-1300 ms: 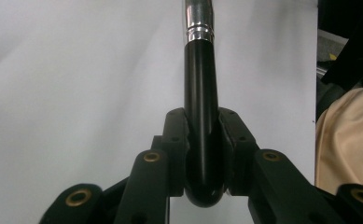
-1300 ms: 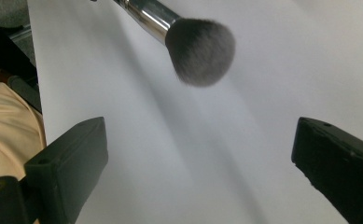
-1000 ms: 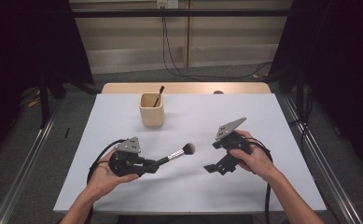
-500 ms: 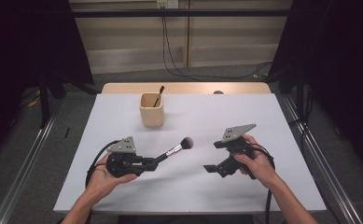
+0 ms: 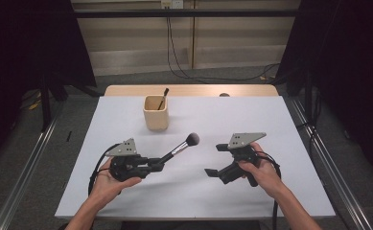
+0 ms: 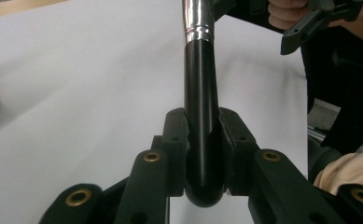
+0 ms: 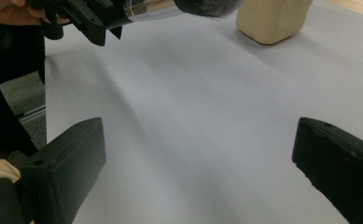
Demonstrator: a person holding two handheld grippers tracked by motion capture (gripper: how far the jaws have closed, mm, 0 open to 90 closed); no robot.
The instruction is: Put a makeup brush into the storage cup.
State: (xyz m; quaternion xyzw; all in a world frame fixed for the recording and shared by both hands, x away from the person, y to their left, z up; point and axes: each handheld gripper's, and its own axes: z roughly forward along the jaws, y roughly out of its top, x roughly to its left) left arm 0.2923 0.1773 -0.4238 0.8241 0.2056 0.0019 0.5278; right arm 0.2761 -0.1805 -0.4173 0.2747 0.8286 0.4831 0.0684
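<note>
cup (image 5: pixel 156 115) behind brush (image 5: pixel 180 146), perhaps centre-table (image 5: pixel 289 124)

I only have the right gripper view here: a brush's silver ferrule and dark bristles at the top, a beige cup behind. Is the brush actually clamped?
Observer: Yes. The left tongs are shut on the black glossy handle of the makeup brush, near its rounded end.
Operator: Is the beige cup empty?
Observer: No. In the high view the beige square-sided cup holds another thin dark-handled brush, leaning.
Operator: And my own tongs?
Observer: The right tongs are open, holding nothing, off the white table.
</note>
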